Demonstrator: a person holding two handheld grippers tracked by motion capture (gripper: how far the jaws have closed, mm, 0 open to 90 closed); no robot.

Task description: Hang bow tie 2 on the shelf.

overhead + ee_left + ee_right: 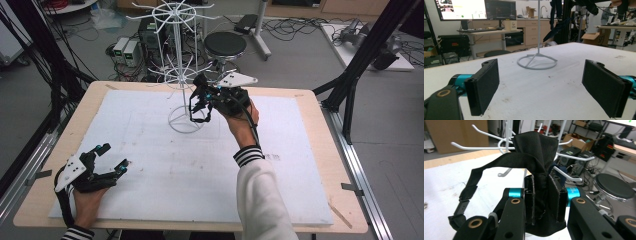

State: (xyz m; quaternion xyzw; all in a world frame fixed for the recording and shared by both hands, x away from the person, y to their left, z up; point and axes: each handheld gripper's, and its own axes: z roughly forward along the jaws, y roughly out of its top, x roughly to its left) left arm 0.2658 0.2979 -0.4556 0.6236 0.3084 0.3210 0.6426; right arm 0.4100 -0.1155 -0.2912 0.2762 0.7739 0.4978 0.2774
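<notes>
One counter [310,107], pale wood at the rim, topped by one white foam sheet [150,165] that is scuffed and speckled with dark marks. The room around it is a workshop: grey floor, cable runs, black frame struts at both sides, one round black stool [225,44] behind the counter, and desks with monitors seen in the left gripper view.

One white wire rack [179,65] stands upright on the far middle of the sheet: one ring base, one central post, two tiers of radiating hooks. Its base ring [537,62] rests flat on the sheet.

Two hand-held grippers, one in each hand. The right hand-held gripper [202,102] is raised above the sheet just beside the rack's lower tier of hooks. In the right gripper view its jaws are clenched on one black fabric item [537,165], a bunched piece of cloth pinched between the pads and rising above them. One black strap [474,182] runs off from it to the left and hangs down, ending in a small buckle-like piece. The cloth sits directly in front of the white hooks; whether it touches a hook I cannot tell.

The left hand-held gripper [114,157] sits low at the near left corner of the sheet, well apart from the rack. Its jaws stand wide, released, with nothing between the pads [484,86].
</notes>
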